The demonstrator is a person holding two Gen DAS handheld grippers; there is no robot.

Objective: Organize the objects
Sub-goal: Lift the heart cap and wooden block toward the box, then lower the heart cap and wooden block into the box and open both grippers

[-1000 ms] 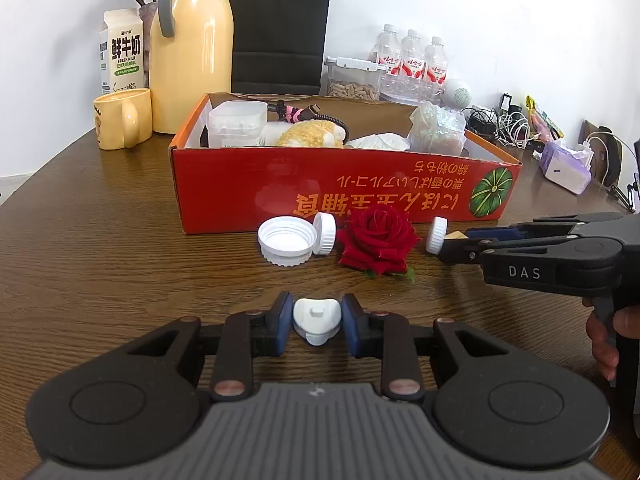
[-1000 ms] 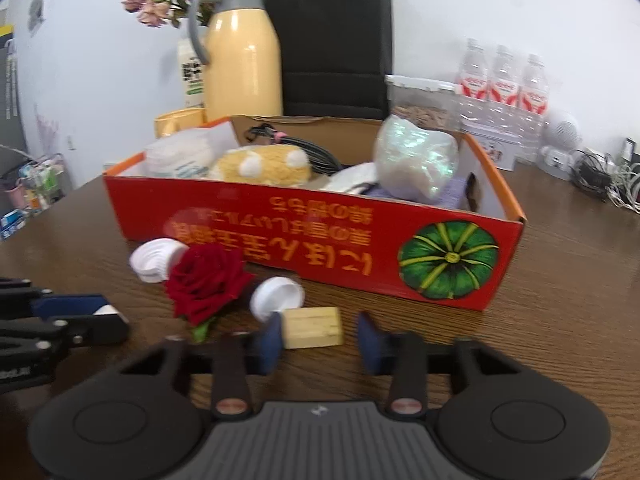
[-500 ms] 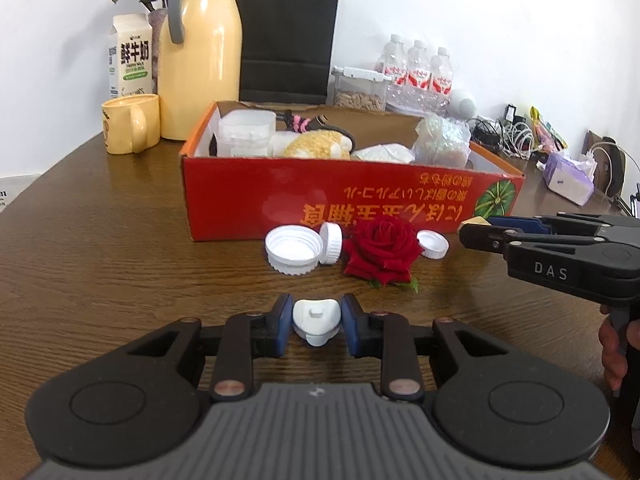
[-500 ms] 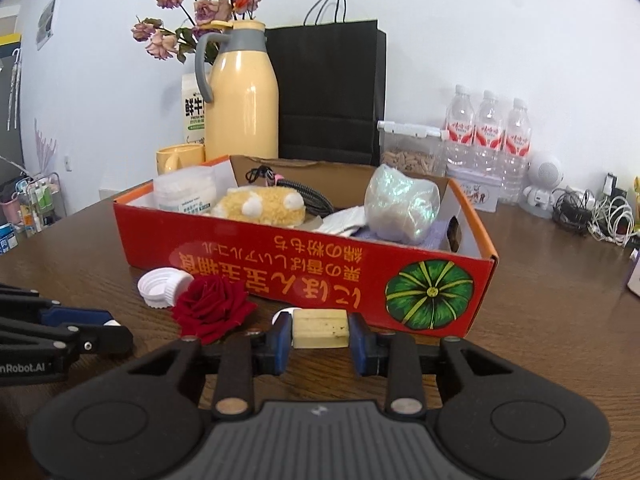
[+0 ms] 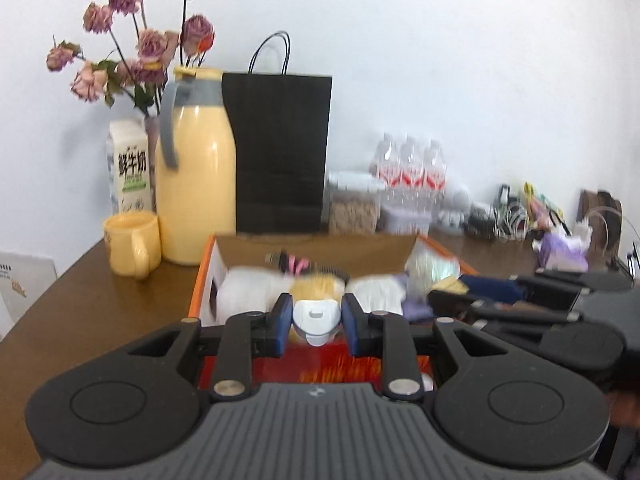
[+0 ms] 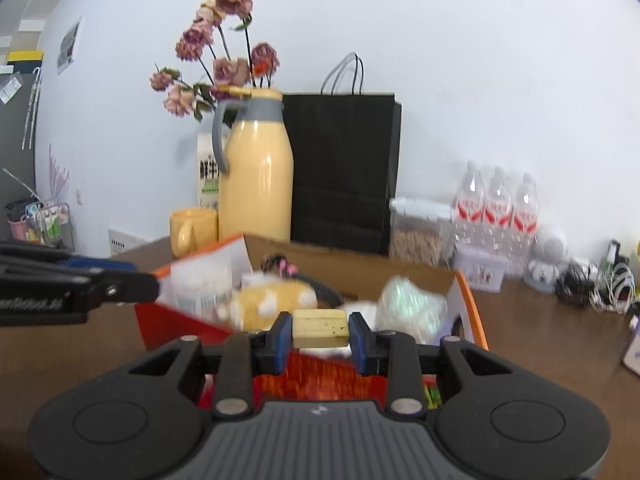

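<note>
Between the jaws of the left gripper [image 5: 316, 318] sits a white cap [image 5: 316, 317] of smooth, faintly glossy plastic; the pads [image 5: 280, 322] are matt blue, the arms matt black plastic with small bright metal pins. Between the jaws of the right gripper [image 6: 320, 330] is a pale block [image 6: 319, 328], matt and slightly speckled. Beyond both jaws stands a cardboard box [image 6: 424, 276], raw brown inside, glossy red print outside. Farther back, a glossy yellow jug [image 5: 196, 184], a matt black paper bag [image 5: 280, 152] and the grained wooden table [image 5: 96, 300].
</note>
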